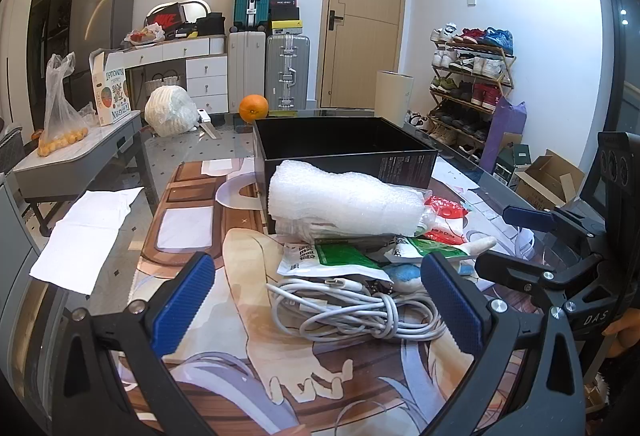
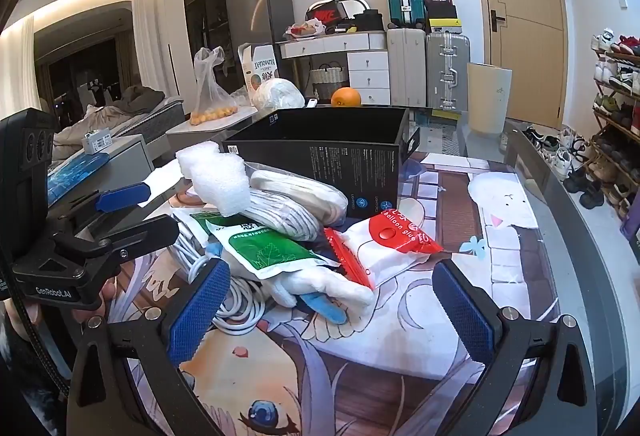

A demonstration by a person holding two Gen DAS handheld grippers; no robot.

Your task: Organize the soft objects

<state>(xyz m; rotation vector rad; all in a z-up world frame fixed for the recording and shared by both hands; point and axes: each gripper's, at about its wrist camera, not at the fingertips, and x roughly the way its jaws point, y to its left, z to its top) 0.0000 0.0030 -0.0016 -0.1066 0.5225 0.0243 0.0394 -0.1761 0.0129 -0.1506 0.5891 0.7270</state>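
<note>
Both claws, left claw (image 1: pixel 316 300) and right claw (image 2: pixel 328 300), gape wide and empty; soft clutter heaps toward twelve o'clock beside the black box (image 1: pixel 344 152), probably awaiting packing.

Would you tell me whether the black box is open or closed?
Open: the black box has no lid, and its dark inner walls show from above.

Orange (image 1: pixel 253 108) sits at far table edge, behind the box. Suitcases (image 1: pixel 287 70) stand against far wall beside closed door (image 1: pixel 362 16). Shoe rack (image 1: pixel 472 76) at right; bag of small oranges (image 1: pixel 60 116) on left side table.
</note>
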